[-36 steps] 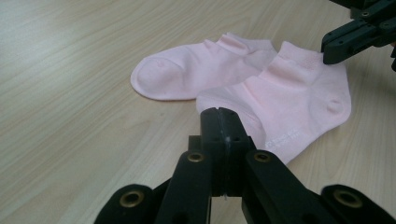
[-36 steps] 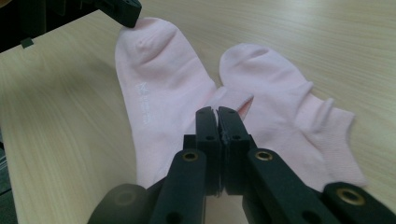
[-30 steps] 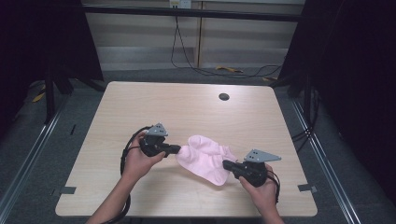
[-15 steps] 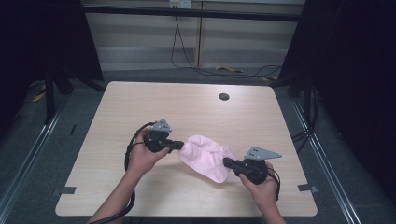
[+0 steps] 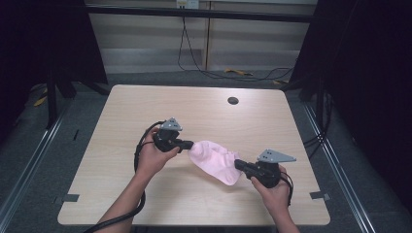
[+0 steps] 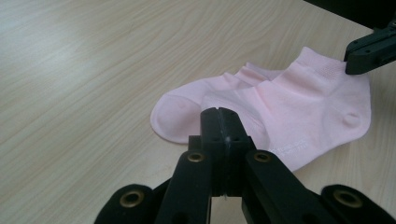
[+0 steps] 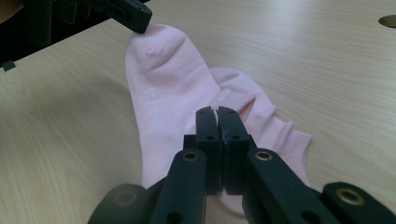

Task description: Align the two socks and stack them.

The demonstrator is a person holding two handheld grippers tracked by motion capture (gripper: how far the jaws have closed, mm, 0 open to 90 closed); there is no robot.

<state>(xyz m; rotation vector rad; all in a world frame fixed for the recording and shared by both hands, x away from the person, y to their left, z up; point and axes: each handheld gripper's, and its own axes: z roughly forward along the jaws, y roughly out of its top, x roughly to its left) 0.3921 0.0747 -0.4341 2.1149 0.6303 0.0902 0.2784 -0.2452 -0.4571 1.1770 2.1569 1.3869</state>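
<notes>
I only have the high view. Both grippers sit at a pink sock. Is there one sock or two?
Observer: Two. The left gripper view shows a top sock lying over a lower sock, toes offset.
Operator: Is the left gripper actually pinching?
Observer: Its jaws are shut, with the top sock's edge at their tips; left gripper.
Operator: And the right?
Observer: The right gripper is also shut on that sock, at the cuff end.
Operator: Any print on the sock?
Observer: Small white lettering runs along the sole, too small to read.
</notes>
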